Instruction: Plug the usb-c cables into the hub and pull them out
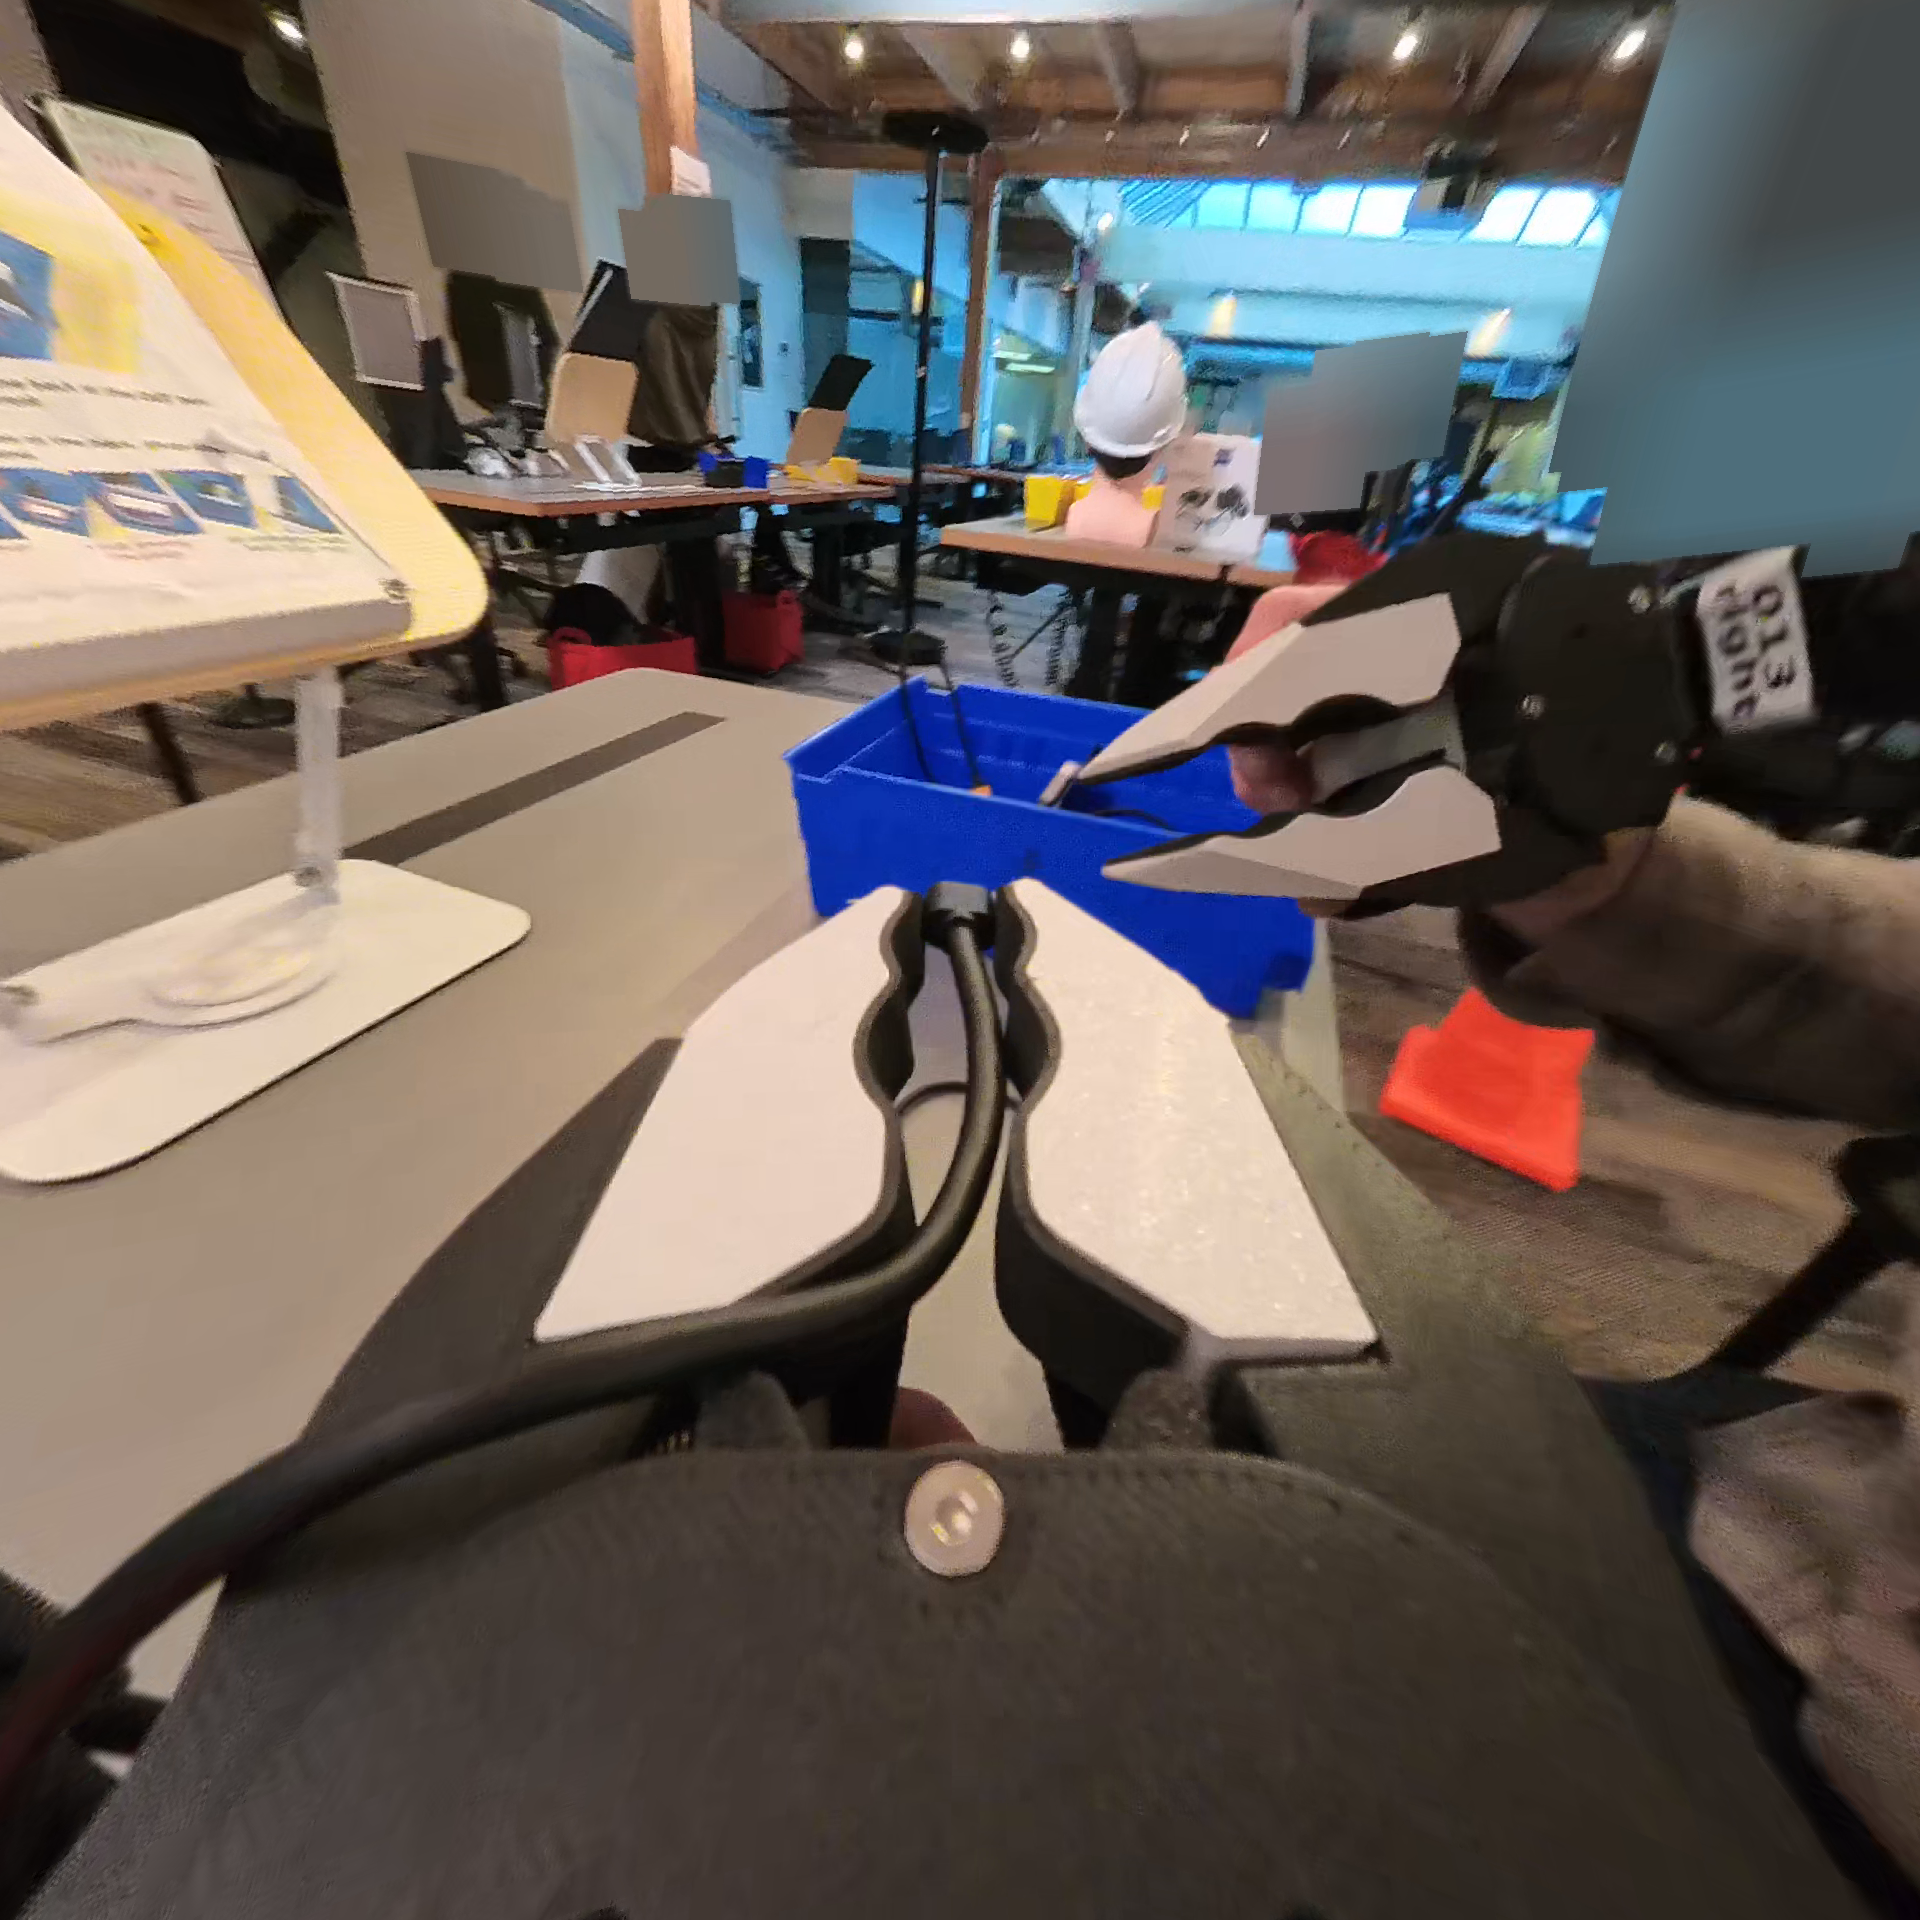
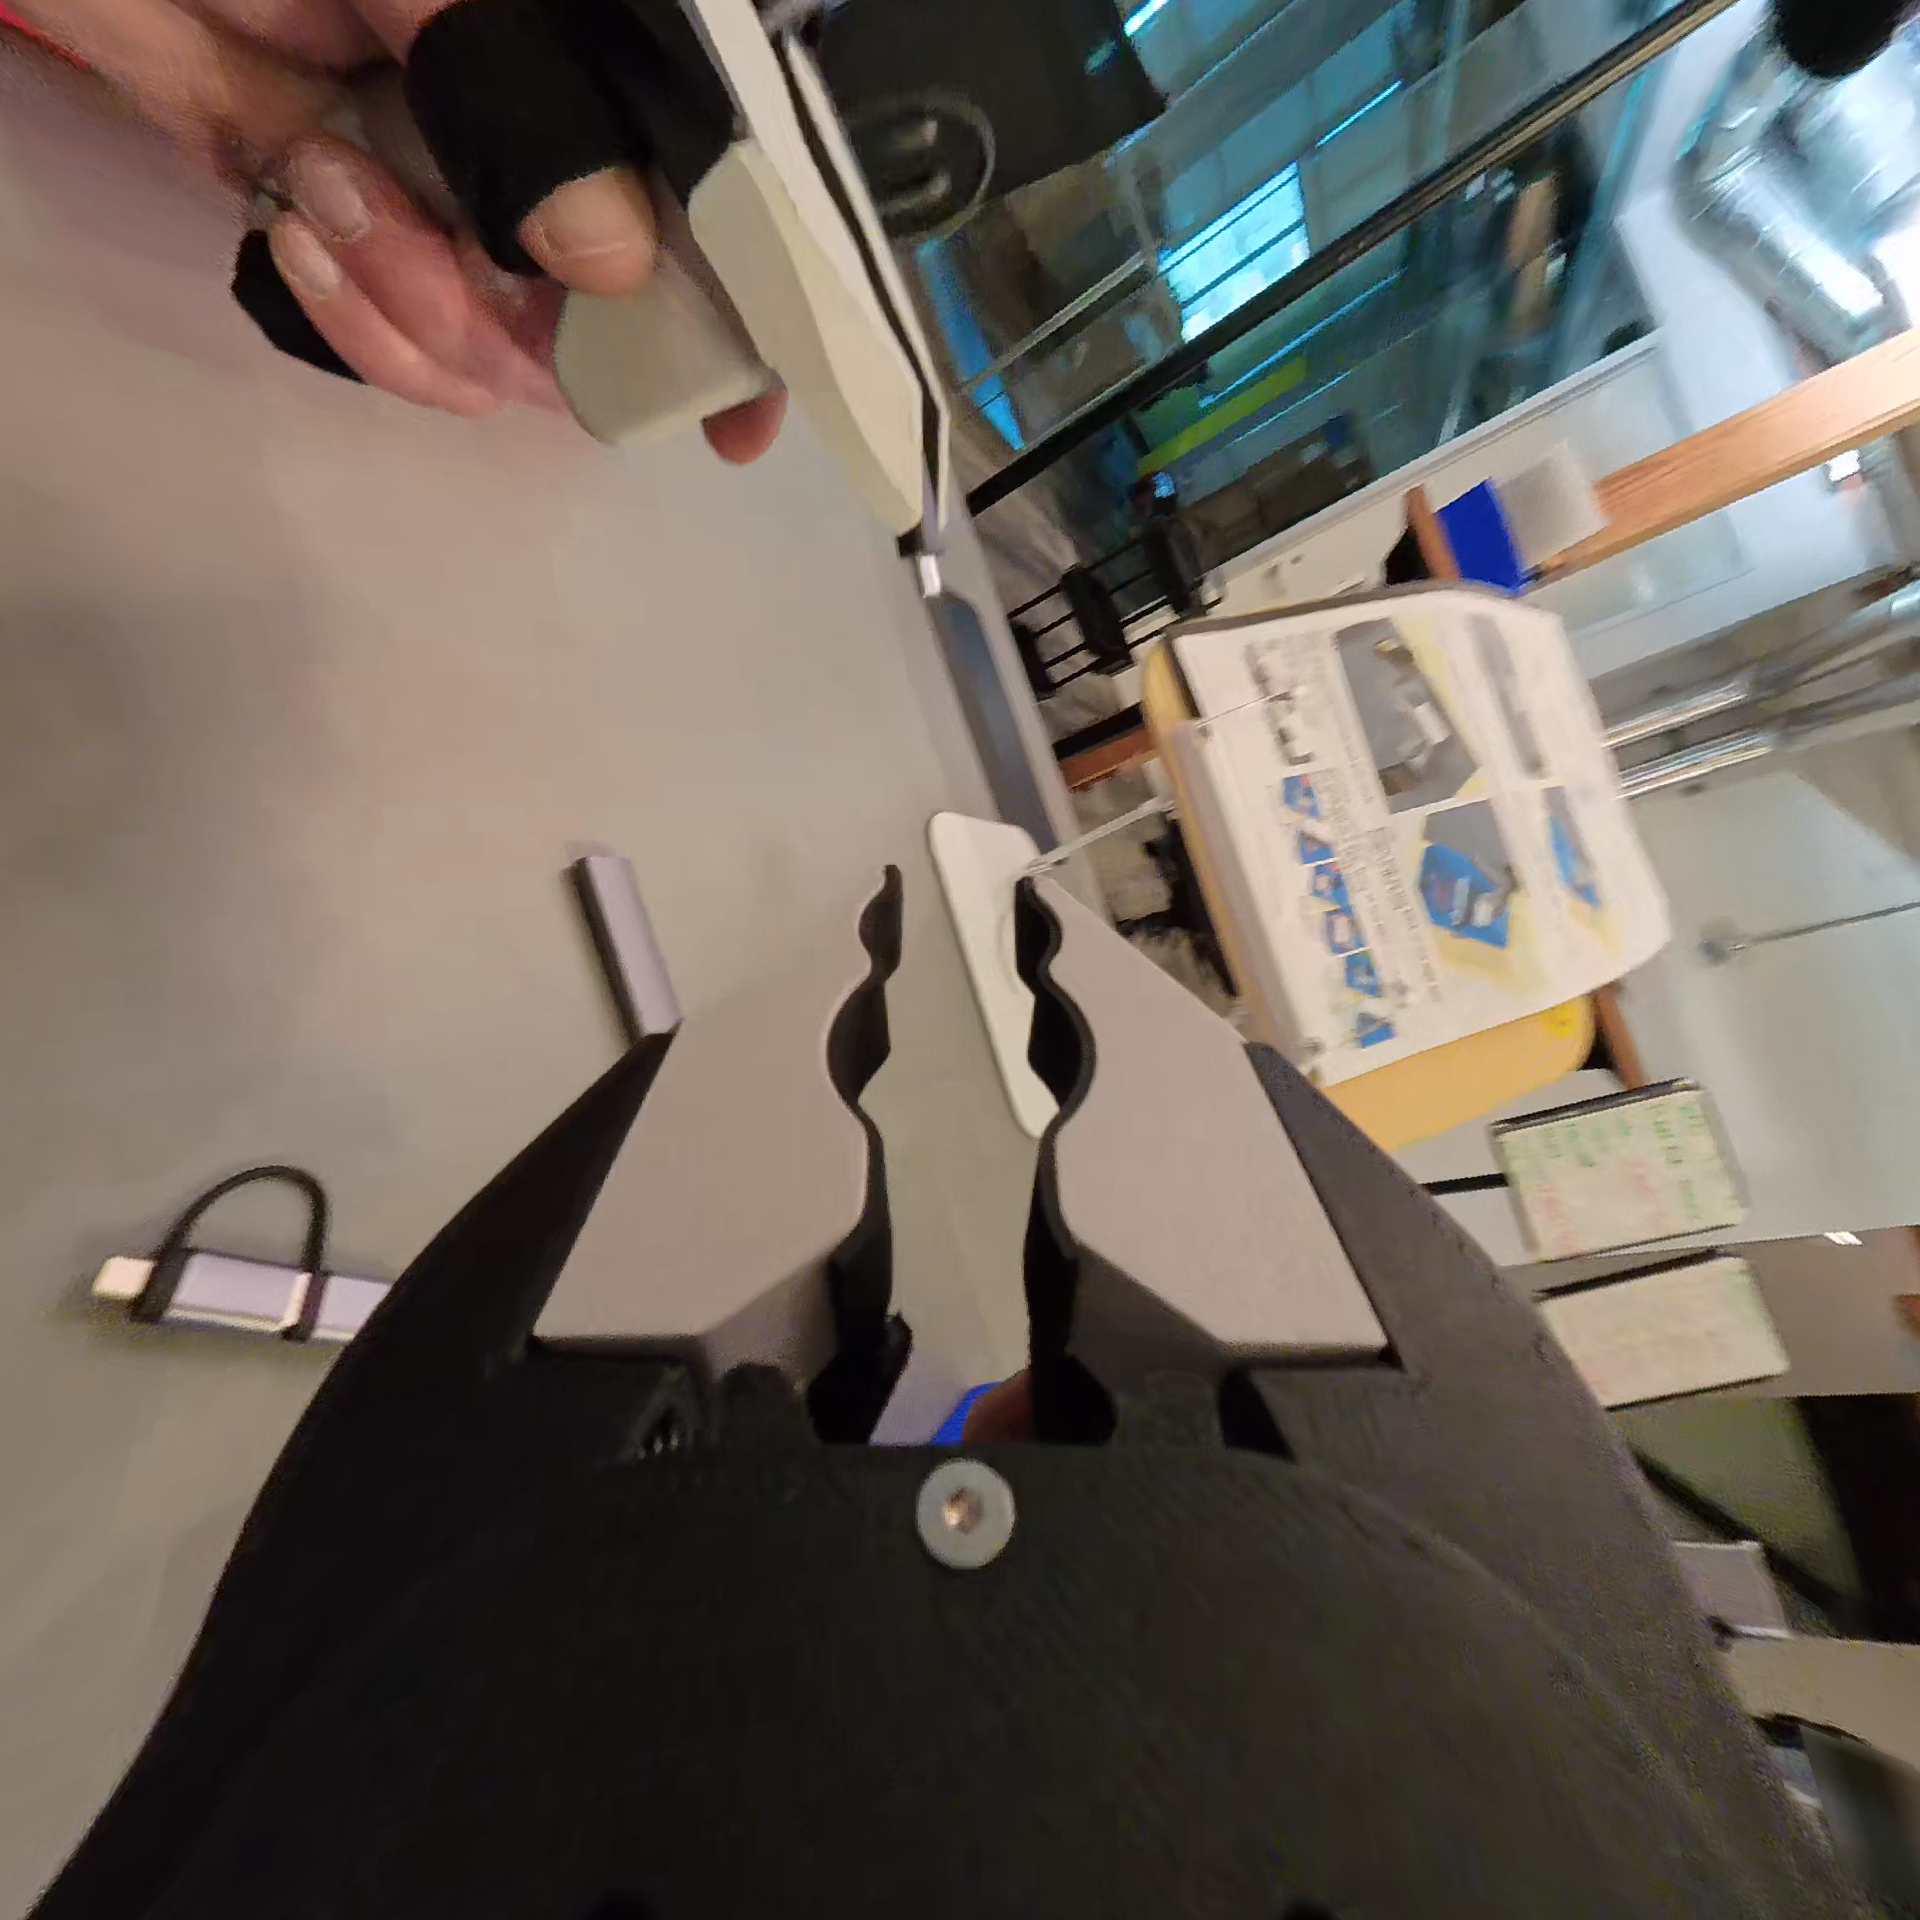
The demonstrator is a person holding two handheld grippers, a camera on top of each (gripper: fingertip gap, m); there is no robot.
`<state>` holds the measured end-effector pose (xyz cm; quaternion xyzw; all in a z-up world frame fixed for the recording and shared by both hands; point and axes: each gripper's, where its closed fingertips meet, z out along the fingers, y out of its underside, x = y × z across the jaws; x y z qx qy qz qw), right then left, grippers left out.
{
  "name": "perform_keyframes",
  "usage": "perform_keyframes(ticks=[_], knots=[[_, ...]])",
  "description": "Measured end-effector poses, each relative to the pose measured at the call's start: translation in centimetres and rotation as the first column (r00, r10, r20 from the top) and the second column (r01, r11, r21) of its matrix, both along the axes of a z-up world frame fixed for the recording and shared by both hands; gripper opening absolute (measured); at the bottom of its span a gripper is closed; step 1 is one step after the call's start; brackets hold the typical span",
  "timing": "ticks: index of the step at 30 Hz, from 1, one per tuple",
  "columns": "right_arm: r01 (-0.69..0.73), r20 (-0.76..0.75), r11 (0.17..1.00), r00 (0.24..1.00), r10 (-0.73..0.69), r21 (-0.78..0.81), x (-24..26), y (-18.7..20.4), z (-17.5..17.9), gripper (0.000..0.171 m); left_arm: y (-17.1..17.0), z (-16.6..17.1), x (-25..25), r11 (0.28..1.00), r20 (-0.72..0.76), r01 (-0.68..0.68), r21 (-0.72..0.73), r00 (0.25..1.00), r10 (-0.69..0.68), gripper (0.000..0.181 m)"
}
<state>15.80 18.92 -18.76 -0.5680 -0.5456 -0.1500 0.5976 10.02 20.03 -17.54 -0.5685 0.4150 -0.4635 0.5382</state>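
USB-C cable [image 1: 977,997], black, sat pinched at its plug between the fingers of the left gripper [image 1: 961,902], its cord trailing back toward the near left and out of frame. One blue bin [image 1: 935,831] stood just beyond it at the far right of the grey table [image 1: 582,935], holding more thin cords that were hard to count. The right gripper [image 2: 951,894] had its fingers parted narrowly, gripping nothing. In the right wrist view two silvery hubs lay on the table: one [image 2: 623,956] partly hidden by a finger, one [image 2: 229,1299] with a short looped black lead. One instruction sheet on a stand [image 1: 187,447] stood at the left, cut off.
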Motion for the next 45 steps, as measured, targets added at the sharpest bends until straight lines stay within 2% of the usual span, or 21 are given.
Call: perform_keyframes(ticks=[4, 7, 9, 13, 17, 21, 26, 30, 32, 38, 45], knots=[[0.004, -0.038, 0.984, 0.999, -0.011, -0.180, 0.1, 0.9, -2.4, 0.032, 0.3, -1.3, -0.5, 0.993, -0.051, -0.078, 0.089, 0.995, 0.083, 0.012], [0.030, -0.009, 0.965, 0.999, -0.034, -0.262, 0.2, 1.8, -4.7, 0.049, 0.8, -3.0, -0.6, 0.980, -0.124, -0.138, 0.140, 0.980, 0.156, 0.012], [0.039, 0.043, 0.959, 0.999, -0.028, -0.280, -0.2, 2.1, -6.2, 0.055, 0.6, -3.6, -0.5, 0.980, -0.127, -0.140, 0.138, 0.979, 0.158, 0.012], [0.023, 0.133, 0.915, 0.991, 0.033, -0.403, -0.8, 2.4, -9.2, 0.052, 0.6, -4.2, -1.1, 0.977, -0.131, -0.153, 0.147, 0.976, 0.173, 0.012], [-0.012, 0.123, 0.784, 0.986, 0.112, -0.621, -1.5, 3.0, -11.2, 0.042, 0.7, -4.4, -1.9, 0.977, -0.116, -0.165, 0.139, 0.977, 0.181, 0.012], [-0.073, 0.066, 0.666, 0.982, 0.180, -0.742, -3.3, 4.6, -12.6, 0.040, 0.8, -4.7, -2.7, 0.977, -0.096, -0.170, 0.126, 0.979, 0.182, 0.012], [-0.009, 0.177, 0.576, 0.948, 0.266, -0.817, -3.8, 5.5, -16.1, 0.032, 0.6, -4.9, -3.4, 0.980, -0.076, -0.167, 0.113, 0.981, 0.176, 0.012], [0.046, 0.244, 0.558, 0.927, 0.285, -0.828, -4.1, 6.2, -17.2, 0.028, 0.7, -5.2, -4.1, 0.981, -0.068, -0.164, 0.103, 0.983, 0.172, 0.012], [0.054, 0.243, 0.540, 0.927, 0.286, -0.840, -4.5, 6.5, -17.4, 0.021, 0.7, -5.4, -4.2, 0.983, -0.065, -0.157, 0.098, 0.984, 0.164, 0.012], [0.076, 0.227, 0.439, 0.926, 0.302, -0.895, -4.6, 6.5, -17.6, 0.019, 0.7, -5.8, -4.5, 0.985, -0.057, -0.151, 0.086, 0.986, 0.156, 0.012], [0.001, 0.162, 0.417, 0.922, 0.351, -0.909, -4.5, 5.7, -16.9, 0.018, 0.7, -5.9, -4.8, 0.984, -0.060, -0.154, 0.085, 0.985, 0.159, 0.012]])
